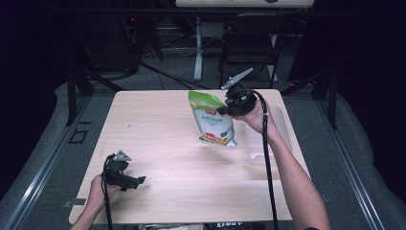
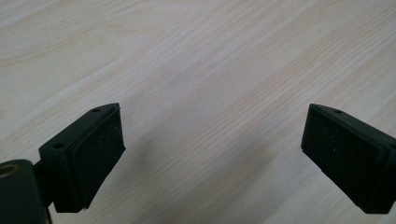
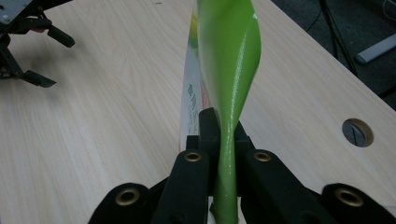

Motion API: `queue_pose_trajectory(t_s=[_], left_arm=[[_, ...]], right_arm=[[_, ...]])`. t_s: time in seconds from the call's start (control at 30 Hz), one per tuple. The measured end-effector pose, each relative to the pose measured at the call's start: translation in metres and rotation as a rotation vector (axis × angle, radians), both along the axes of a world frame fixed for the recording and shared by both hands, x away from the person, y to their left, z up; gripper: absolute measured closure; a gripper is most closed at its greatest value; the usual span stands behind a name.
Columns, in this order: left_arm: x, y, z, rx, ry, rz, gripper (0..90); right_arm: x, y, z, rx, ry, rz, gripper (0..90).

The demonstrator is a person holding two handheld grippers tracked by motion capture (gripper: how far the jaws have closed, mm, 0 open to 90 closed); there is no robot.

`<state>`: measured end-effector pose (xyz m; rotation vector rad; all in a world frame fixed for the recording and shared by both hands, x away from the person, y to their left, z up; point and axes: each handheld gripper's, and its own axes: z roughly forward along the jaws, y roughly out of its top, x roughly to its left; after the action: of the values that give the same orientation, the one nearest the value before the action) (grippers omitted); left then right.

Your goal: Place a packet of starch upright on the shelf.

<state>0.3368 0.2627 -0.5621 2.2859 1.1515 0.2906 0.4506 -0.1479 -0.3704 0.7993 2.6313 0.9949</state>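
At the near left of the table [image 1: 158,124], the left gripper [image 1: 135,182] is held low over bare wood, and its jaws are seen spread wide apart with nothing between them. It is kept well apart from the work, which seems sensible: the path across the middle of the table is left free. Further right, a green and white pouch [image 1: 212,117] is carried above the far right part of the table, its lower corner near or perhaps just touching the wood; which cannot be told. It is pinched at its edge by the right gripper [image 1: 225,110], whose jaws are clamped tight on the thin film, as is shown in the right gripper view [image 3: 223,154]. Because the grip is taken on an edge only, the pouch is likely to swing or slip, so it is best moved slowly and kept hanging straight below the jaws. A clear tray [image 1: 282,139] just beside the right hand should be avoided unless it is the goal.
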Motion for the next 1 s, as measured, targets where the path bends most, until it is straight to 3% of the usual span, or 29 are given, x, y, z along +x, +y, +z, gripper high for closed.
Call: queue_pose_trajectory(t_s=[0.43,1.0], left_arm=[[0.000,0.000,0.000,0.004,0.002,-0.001,5.7],[0.001,0.000,-0.001,0.004,0.006,-0.003,5.7]], right_arm=[[0.015,-0.019,0.021,-0.002,-0.030,-0.052,90.0],[0.031,-0.043,0.033,-0.022,-0.055,-0.103,89.9]])
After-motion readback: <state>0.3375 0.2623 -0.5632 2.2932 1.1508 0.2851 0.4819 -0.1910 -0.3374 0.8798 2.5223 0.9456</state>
